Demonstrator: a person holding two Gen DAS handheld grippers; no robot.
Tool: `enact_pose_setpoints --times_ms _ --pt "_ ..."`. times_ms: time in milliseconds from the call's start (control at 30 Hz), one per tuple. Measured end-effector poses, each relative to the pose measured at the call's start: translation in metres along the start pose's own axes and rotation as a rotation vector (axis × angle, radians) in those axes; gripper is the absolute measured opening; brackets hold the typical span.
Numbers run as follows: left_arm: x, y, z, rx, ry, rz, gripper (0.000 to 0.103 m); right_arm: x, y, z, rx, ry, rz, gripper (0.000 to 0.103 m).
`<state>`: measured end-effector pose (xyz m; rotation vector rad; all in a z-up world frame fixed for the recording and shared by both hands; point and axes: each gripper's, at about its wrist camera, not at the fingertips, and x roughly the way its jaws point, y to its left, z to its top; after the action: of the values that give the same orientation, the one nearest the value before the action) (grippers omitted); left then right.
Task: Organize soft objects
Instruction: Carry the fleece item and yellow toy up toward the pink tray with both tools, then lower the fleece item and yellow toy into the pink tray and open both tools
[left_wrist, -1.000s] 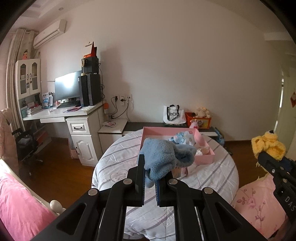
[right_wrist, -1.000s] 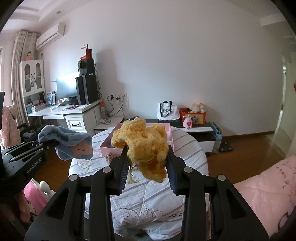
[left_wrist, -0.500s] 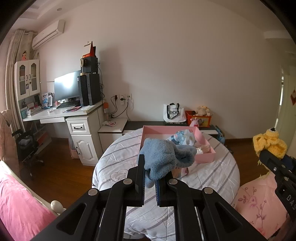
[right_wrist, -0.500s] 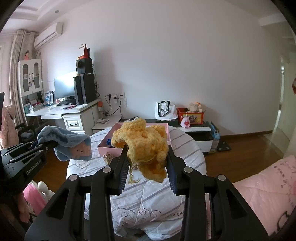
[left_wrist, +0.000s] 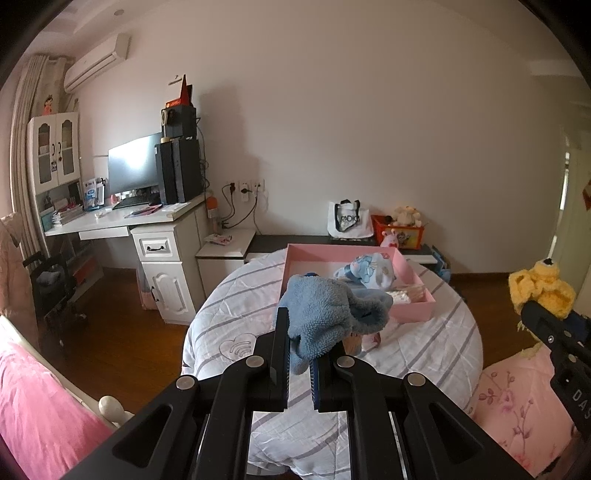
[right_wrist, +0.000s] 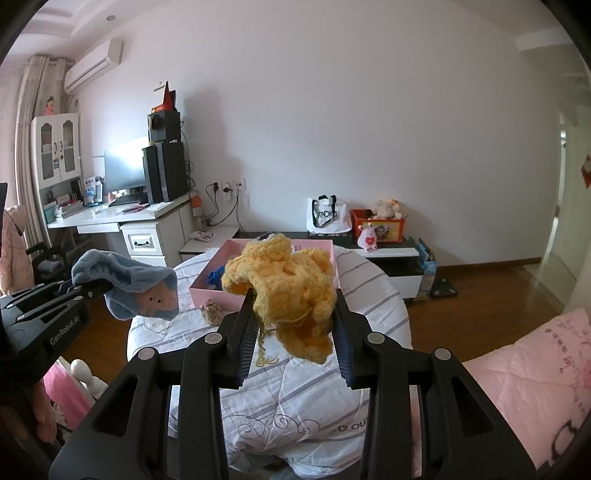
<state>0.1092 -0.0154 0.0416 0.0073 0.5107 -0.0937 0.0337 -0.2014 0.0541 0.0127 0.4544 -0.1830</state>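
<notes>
My left gripper (left_wrist: 300, 334) is shut on a fluffy blue soft toy (left_wrist: 325, 310), held in the air short of the round table (left_wrist: 229, 295). It also shows in the right wrist view (right_wrist: 125, 284). My right gripper (right_wrist: 295, 314) is shut on a yellow crocheted soft toy (right_wrist: 288, 284), also seen at the right edge of the left wrist view (left_wrist: 539, 291). A pink box (left_wrist: 410, 314) sits at the far side of the table and holds a light blue patterned soft item (left_wrist: 369, 269).
A small beige knitted item (right_wrist: 211, 312) lies on the striped quilt in front of the box. A white desk with monitor (left_wrist: 133, 166) stands at the left. A low cabinet with a tote bag (left_wrist: 347, 221) and a toy crate (left_wrist: 399, 230) lines the wall. Pink bedding (right_wrist: 535, 369) lies at the right.
Both grippers have drifted slightly back from the table, still holding their toys. Nothing was released or taken.
</notes>
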Motion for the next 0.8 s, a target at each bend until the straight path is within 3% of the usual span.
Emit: enact_pose_setpoints --times_ms 400,800 --pt "0.054 0.003 0.009 0.002 0.066 0.005 0.005 0.048 0.001 0.000 0.002 0.085 0.005 0.034" --pt "0.142 -0.003 0.040 0.033 0.133 -0.027 0.006 0.142 0.004 0.008 0.000 0.178 0.021 0.034"
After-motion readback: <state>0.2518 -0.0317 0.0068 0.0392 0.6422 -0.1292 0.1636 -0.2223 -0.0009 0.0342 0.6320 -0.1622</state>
